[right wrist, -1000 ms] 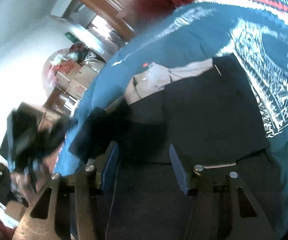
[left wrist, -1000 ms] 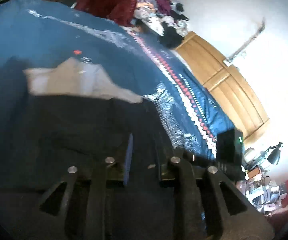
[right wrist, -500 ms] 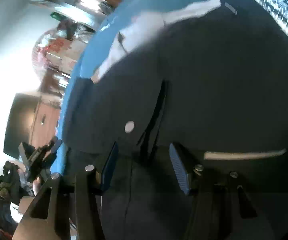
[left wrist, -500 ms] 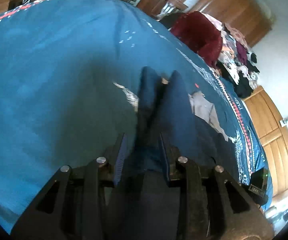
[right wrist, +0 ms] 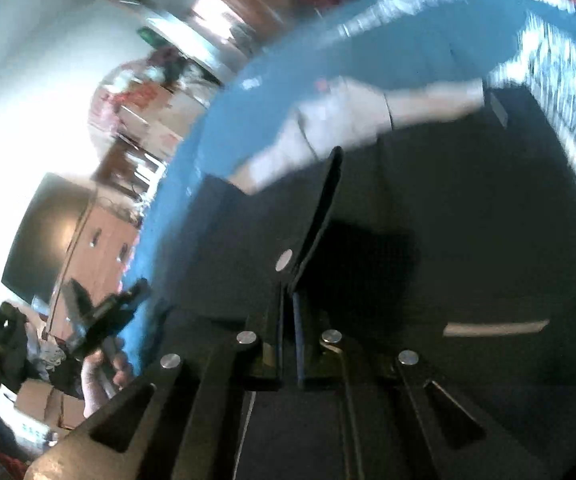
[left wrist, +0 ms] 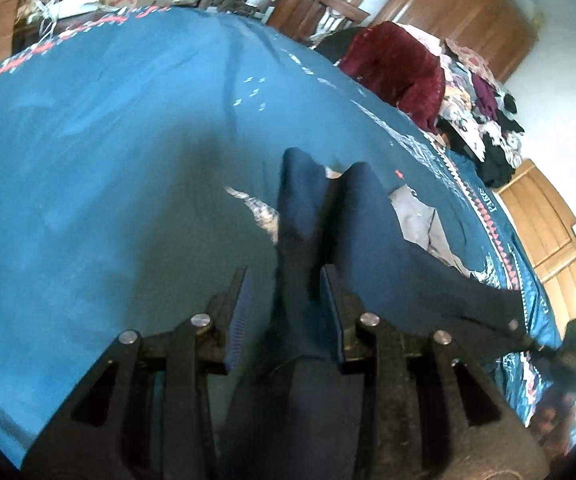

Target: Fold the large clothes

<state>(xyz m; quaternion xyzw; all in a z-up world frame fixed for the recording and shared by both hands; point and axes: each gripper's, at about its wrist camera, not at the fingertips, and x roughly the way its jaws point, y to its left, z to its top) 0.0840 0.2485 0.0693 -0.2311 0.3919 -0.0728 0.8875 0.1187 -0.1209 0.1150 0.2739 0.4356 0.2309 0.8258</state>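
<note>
While the left gripper (left wrist: 284, 312) straddles bunched navy trousers (left wrist: 351, 236) with ribbed pads apart at lower centre, the right gripper (right wrist: 286, 344) pinches their flat waistband edge.

You are working with dark navy trousers (left wrist: 361, 216), a smooth, matt woven cloth with a pale, thin pocket lining (left wrist: 415, 216) turned out. A dull silver metal button (right wrist: 285, 260) sits on the waistband. Under them lies a teal bedspread (left wrist: 108, 140), soft matt cotton by the look, printed with white and red patterns near its far edge. Your left gripper (left wrist: 286, 300) is matt black plastic with shiny metal pins and ribbed blue rubber pads (left wrist: 240, 312); your right gripper (right wrist: 286, 336) looks the same. Beyond the far corner, the wardrobe (left wrist: 439, 4) is glossy brown wood, and a fuzzy dark red garment (left wrist: 399, 68) tops the heap of clothes.
</note>
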